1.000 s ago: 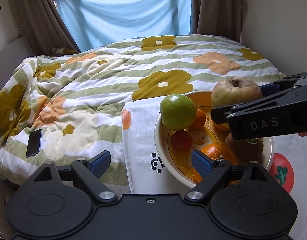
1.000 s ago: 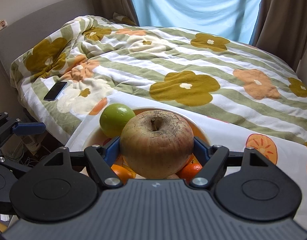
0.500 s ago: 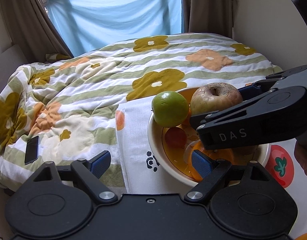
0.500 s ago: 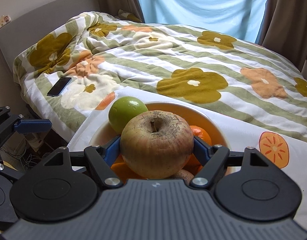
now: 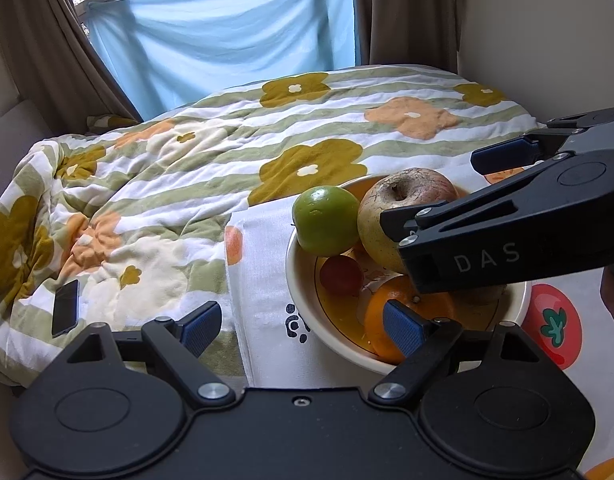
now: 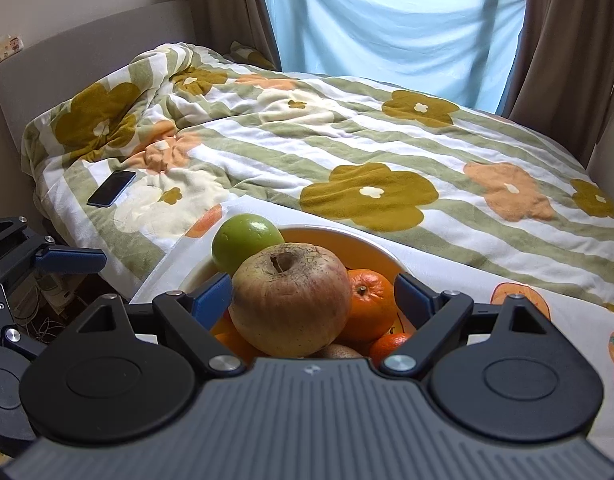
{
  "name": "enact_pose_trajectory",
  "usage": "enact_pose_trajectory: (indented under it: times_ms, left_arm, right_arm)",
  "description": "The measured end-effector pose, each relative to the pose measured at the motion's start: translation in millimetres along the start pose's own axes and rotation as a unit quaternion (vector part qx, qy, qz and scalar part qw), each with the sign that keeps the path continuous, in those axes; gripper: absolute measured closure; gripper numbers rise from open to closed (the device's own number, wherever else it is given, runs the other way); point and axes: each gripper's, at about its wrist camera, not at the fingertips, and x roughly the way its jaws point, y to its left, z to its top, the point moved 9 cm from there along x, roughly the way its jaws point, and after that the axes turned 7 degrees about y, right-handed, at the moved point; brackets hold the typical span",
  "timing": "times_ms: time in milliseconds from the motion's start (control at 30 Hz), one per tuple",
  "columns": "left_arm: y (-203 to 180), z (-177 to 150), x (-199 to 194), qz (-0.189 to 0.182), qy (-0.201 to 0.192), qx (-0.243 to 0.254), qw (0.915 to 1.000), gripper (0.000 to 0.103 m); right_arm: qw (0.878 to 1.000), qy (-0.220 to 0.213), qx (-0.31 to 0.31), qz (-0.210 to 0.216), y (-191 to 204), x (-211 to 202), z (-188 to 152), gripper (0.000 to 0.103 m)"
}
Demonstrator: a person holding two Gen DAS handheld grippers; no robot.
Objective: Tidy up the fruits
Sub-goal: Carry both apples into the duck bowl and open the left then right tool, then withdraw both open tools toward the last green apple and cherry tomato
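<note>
Apple (image 6: 289, 298) between opening right tongs (image 6: 313, 294)

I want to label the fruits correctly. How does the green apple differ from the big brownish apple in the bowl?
The green apple is smooth and evenly green; the brownish apple is dull, russeted and blotchy. The green apple is smaller. It leans on the bowl rim, clear of both grippers; the brownish apple sits atop the pile between the right gripper, whose jaws are opening. Both are round.
</note>
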Motion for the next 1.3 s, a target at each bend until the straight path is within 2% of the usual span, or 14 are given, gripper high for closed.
enact_pose_trajectory:
  times_ms: [333, 800, 1033, 1300]
  left_arm:
    - [-35, 10, -35, 0.013, -0.020, -0.012, 0.9996, 0.012]
    - [-139, 16, -98, 0.014, -0.049, -0.005, 0.9987, 0.012]
    - [-207, 19, -108, -0.008, -0.056, 0.016, 0.9983, 0.012]
    - [-282, 23, -98, -0.044, -0.054, 0.043, 0.9967, 0.012]
  right_arm:
    - [1.000, -0.018, 0.024, 0.001, -39, -55, -12, 0.000]
    - [0.997, -0.038, 0.053, -0.026, -132, -154, -73, 0.000]
    - [0.995, -0.039, 0.083, -0.049, -192, -188, -113, 0.000]
    - [0.990, -0.028, 0.112, -0.083, -261, -208, -160, 0.000]
